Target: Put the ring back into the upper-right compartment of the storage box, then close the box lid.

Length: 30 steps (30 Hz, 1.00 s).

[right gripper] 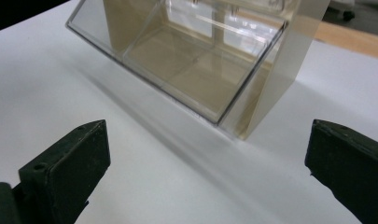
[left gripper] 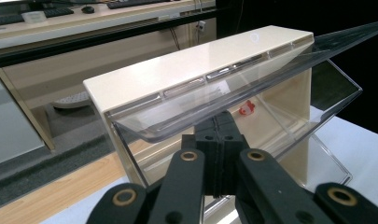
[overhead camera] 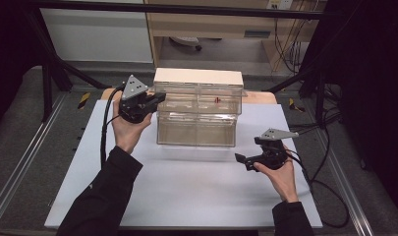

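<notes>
The clear flip-up lid (left gripper: 233, 100) of the upper tier of a two-tier storage bin (overhead camera: 198, 78) is raised and pinched between the closed jaws of the left gripper (overhead camera: 157, 100), which the person's left hand (overhead camera: 129, 129) holds at the bin's upper left corner, seen from the high view. In the left gripper view the two black jaws stand pressed together on the lid's lower edge, the transparent panel tilting up and away over the cream-coloured top of the bin, and a small red object (left gripper: 246, 108) lies inside the open upper compartment near its back wall. The bin stands at the far middle of a white table mat (overhead camera: 186, 187), its cream back and top toward the far edge and its clear front facing the person; the lower tier's clear front (overhead camera: 196, 130) is shut. The right gripper (overhead camera: 241, 160), held in the person's right hand (overhead camera: 280, 172), hovers low over the mat to the right of the bin and nearer the person, apart from it. Its jaws gape wide with nothing between them; in the right gripper view they frame bare white mat, with the lower right corner of the bin beyond them. Black cables trail from both grippers across the mat.
</notes>
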Tool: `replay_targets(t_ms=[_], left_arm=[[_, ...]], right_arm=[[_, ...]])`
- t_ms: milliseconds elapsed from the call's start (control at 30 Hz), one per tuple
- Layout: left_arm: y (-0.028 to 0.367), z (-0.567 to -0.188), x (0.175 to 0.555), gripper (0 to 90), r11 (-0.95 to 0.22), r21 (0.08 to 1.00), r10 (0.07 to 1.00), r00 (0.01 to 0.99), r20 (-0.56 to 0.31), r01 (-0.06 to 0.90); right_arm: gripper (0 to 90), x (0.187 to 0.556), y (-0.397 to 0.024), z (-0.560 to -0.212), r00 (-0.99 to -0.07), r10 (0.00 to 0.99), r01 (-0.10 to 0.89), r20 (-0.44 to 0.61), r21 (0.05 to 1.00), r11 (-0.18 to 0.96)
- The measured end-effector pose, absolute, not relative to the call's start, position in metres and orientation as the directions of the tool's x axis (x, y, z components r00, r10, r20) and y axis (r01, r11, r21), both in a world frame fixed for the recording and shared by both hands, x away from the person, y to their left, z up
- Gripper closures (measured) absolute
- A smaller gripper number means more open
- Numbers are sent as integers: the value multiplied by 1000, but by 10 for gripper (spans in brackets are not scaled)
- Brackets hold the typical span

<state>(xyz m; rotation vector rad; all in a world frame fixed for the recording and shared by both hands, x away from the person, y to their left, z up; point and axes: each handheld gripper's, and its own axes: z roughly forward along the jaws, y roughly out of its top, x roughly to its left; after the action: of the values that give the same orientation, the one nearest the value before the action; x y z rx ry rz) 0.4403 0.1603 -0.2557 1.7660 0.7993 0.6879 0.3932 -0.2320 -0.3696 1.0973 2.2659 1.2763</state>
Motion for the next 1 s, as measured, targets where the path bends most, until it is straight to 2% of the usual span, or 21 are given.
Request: replay_targets(t_ms=[433,700,1000], left_arm=[[159,-257,441,900,-240,951,788,612,74,194],[159,-257,441,900,-245,950,787,612,77,195],[159,-258,440,900,-248,949,785,614,79,196]], right_arm=[[8,384,-249,-404,-646,755,509,108,799,320],[9,377,-262,-415,-635,762,524,127,795,304],[9,373,-264,-421,-643,759,526,99,778,345]])
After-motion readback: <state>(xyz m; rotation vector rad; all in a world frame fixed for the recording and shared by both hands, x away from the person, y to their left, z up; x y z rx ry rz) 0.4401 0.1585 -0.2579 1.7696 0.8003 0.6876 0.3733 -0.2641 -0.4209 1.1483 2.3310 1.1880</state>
